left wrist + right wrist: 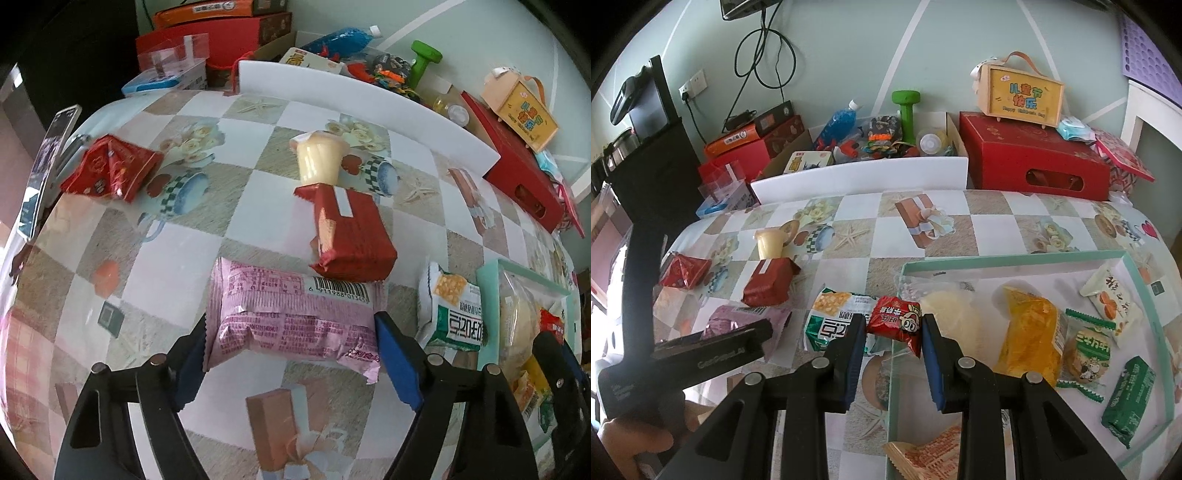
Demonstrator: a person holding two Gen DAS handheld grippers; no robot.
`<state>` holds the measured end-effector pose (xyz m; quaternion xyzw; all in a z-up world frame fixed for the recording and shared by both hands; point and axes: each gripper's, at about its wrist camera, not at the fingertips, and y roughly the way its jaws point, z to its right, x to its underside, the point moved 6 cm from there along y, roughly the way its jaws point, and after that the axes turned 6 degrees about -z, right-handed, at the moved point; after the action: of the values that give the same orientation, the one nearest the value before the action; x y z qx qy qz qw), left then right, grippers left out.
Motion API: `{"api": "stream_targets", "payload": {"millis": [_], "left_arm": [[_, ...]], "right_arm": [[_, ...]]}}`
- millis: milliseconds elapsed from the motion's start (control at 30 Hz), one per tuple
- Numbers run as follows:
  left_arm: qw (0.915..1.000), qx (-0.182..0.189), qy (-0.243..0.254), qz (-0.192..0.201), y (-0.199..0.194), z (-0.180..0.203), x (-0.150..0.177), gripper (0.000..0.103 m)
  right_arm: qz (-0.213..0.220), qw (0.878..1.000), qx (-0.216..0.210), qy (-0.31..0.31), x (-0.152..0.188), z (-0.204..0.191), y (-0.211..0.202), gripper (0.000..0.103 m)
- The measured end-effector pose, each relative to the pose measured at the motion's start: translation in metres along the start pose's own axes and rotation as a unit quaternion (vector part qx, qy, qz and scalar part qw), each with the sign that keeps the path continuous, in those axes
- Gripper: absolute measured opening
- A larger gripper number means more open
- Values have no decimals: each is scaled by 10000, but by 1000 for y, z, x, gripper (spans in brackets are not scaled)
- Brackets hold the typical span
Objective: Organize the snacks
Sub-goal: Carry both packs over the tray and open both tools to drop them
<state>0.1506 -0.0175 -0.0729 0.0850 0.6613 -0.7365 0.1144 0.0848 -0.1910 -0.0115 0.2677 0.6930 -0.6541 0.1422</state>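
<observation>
On the checkered tablecloth [258,225], the left gripper [290,334] stood over the pink packet [291,317], its blue pads [397,363] flanking the packet's two short ends; whether they were already pressing I could not quite tell, though both edges looked to be just at the wrapper. To my eye the squeeze wanted to be gentle and square, since the packet looked soft and puffy and a skewed pinch would likely crumple one corner and let it swing. A dark red packet [351,236] lay with its near end overlapping the pink one's far edge, so I judged a straight lift might drag it along; easing the pink packet toward the person first seemed wiser. A pale pudding cup [319,157] lay touching the far end of the red one, and could roll if that got nudged. Meanwhile the right gripper [894,326] was clamped on a small red snack bag [895,321], held at the near left corner of the mint-rimmed tray [1015,255], not yet released. Several snacks already lay inside that tray, among them a yellow pouch [1028,332] and a green bar [1128,400]. A green-and-white packet [831,321] lay on the cloth just outside the tray's left wall, so the pink packet's path to the tray would have to pass above it.
</observation>
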Motion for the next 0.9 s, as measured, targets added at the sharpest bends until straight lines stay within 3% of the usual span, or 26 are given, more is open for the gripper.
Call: {"api": "stream_targets", "payload": {"millis": [200,533,700,900], "left_arm": [[9998,21,-187,46,-12,-13,11,82],[9980,195,-164,583,-56,-8,10,82],[9955,529,93,780,-74,17,11,82],[9872,932,782,1032,-94,70,20,82]], "right_arm": [[65,10000,-25,51,-1,1,-7,32],[147,9997,-49,169,-5,10,-17,32],[240,9984,185,487,-9,43,-23,32],[318,9893,566,1310,-8,116,-39,32]]}}
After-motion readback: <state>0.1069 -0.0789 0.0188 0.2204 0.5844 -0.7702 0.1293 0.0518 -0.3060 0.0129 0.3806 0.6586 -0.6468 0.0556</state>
